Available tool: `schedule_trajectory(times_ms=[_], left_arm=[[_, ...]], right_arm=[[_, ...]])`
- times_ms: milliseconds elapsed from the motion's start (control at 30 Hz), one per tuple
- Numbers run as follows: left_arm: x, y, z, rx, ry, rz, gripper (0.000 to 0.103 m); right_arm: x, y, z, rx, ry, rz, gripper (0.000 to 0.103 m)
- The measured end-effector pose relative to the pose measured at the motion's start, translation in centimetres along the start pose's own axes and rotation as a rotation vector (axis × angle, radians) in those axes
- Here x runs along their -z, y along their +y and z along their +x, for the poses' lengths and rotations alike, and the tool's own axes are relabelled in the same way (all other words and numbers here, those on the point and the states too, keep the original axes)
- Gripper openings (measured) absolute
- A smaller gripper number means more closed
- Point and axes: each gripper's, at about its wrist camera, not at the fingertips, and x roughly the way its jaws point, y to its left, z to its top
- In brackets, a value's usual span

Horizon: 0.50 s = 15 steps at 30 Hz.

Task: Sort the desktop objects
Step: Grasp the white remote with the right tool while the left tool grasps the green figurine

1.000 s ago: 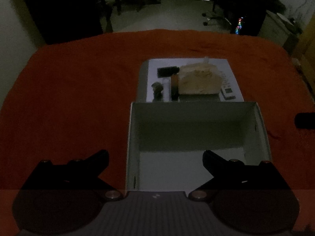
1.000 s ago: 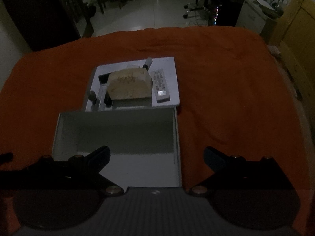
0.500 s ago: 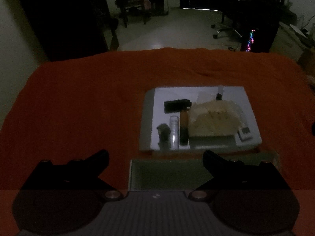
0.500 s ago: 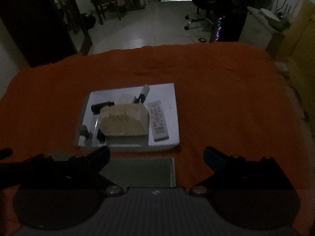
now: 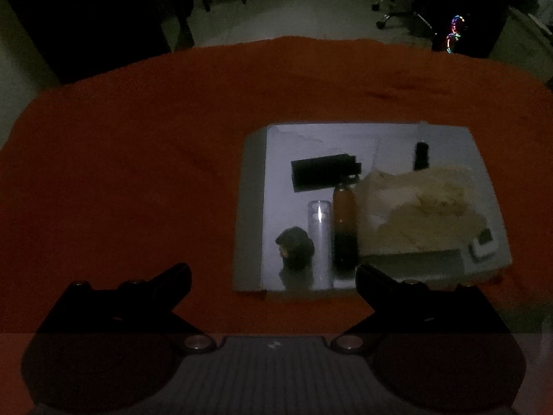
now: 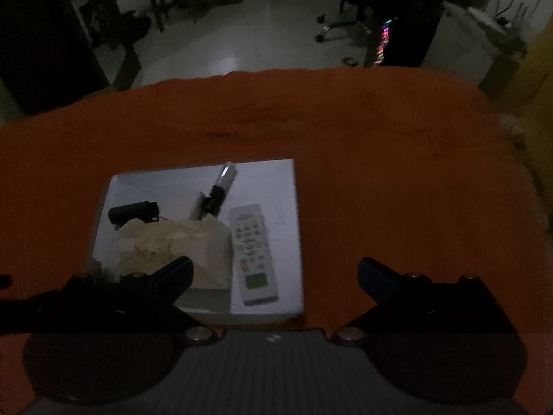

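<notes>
A white flat tray point(image 5: 254, 207) lies on the orange cloth point(image 5: 121, 173). On it are a black box-like item point(image 5: 323, 172), a brown bottle point(image 5: 345, 228), a clear tube point(image 5: 319, 235), a small dark figure point(image 5: 294, 247), a beige tissue pack point(image 5: 420, 214) and a dark marker point(image 5: 421, 155). The right wrist view shows the tray point(image 6: 287, 242) with a white remote point(image 6: 252, 254), the tissue pack point(image 6: 172, 245) and a marker point(image 6: 223, 185). My left gripper point(image 5: 273, 276) is open and empty in front of the tray. My right gripper point(image 6: 274, 269) is open and empty over the tray's near right part.
The orange cloth point(image 6: 397, 173) covers the whole table. Beyond its far edge are a pale floor, dark chairs point(image 6: 162, 3) and an office chair point(image 6: 342, 17). A computer with coloured lights point(image 5: 454, 34) stands at the back right.
Both grippers have moved forward and up. The open white box that lay in front of the tray has dropped out of both views. Both grippers stayed open.
</notes>
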Motion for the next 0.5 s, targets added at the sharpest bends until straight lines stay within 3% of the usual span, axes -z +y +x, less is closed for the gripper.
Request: schedule_trajectory(times_ms=[500], left_arm=[[-0.9, 1.7, 7.0, 0.066, 0.101, -0.089, 0.103]], right_arm=[[0.3, 0.6, 11.8, 0.04, 0.088, -0.109, 0.103]])
